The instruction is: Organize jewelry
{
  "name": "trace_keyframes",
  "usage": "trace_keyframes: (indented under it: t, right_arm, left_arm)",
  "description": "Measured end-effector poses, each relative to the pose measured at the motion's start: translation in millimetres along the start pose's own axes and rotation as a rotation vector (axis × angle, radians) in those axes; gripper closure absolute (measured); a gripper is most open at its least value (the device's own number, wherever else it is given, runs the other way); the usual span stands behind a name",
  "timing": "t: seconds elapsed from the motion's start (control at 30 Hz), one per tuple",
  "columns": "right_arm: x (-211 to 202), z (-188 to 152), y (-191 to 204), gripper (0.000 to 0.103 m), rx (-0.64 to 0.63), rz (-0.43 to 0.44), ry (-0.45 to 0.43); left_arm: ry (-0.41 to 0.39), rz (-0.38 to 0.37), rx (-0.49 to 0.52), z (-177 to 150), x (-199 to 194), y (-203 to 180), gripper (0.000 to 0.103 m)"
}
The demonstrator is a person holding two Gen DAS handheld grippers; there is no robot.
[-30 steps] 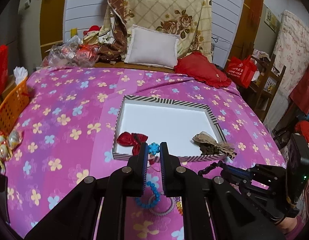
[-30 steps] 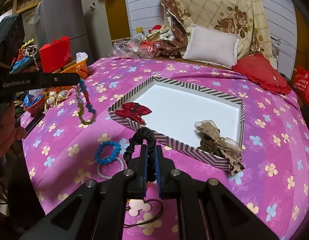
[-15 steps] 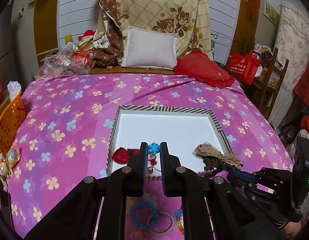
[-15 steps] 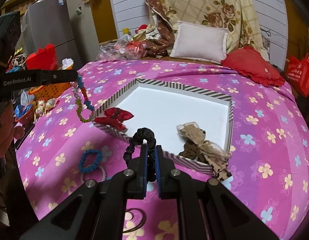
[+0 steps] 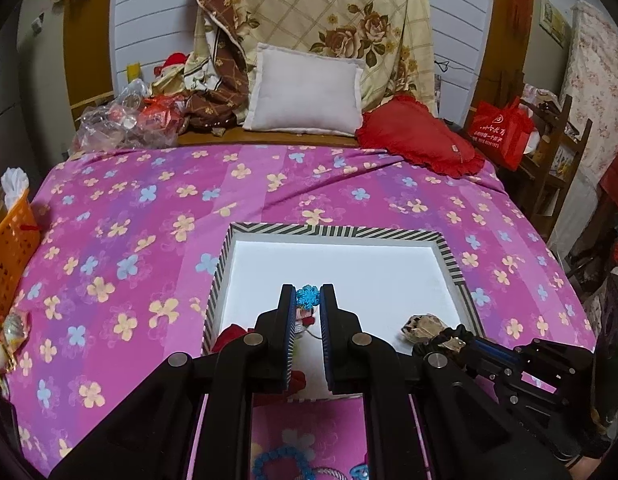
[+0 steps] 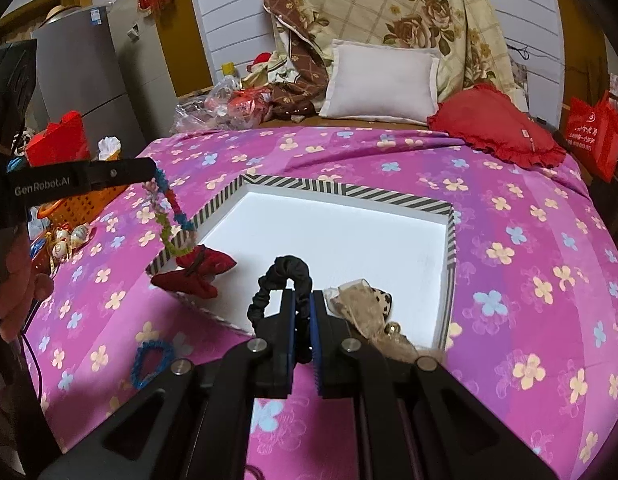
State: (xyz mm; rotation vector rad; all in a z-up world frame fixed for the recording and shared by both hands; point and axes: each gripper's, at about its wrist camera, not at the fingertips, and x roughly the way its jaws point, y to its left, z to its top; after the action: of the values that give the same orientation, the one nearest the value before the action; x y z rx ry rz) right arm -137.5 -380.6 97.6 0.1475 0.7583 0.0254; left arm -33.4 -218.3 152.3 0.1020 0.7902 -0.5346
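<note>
Black scrunchie [image 6: 285,280] pinched in right fingers [image 6: 303,312]; beaded strand [image 6: 169,216] pinched in left [image 5: 307,300] — both above tray [image 6: 349,190]. Risk: strand dangles low, may snag red bow [image 6: 197,272].

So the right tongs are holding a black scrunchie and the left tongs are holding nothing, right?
Not quite. The left tongs aren't empty: the right wrist view shows a colorful bead bracelet dangling from them. The right tongs do hold the black scrunchie.
</note>
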Motion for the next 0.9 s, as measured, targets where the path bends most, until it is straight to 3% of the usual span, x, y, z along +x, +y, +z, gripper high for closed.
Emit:
trace_keyframes:
  t: [0.43, 0.9]
  right_arm:
    - [43, 8, 0, 0.096, 0.011, 0.006, 0.046]
    - [91, -6, -12, 0.096, 0.037, -0.004, 0.143]
  left_arm:
    - [0.076, 0.033, -0.028, -15, 44, 12, 0.103]
    - [0.161, 0.076, -0.058, -44, 81, 27, 0.103]
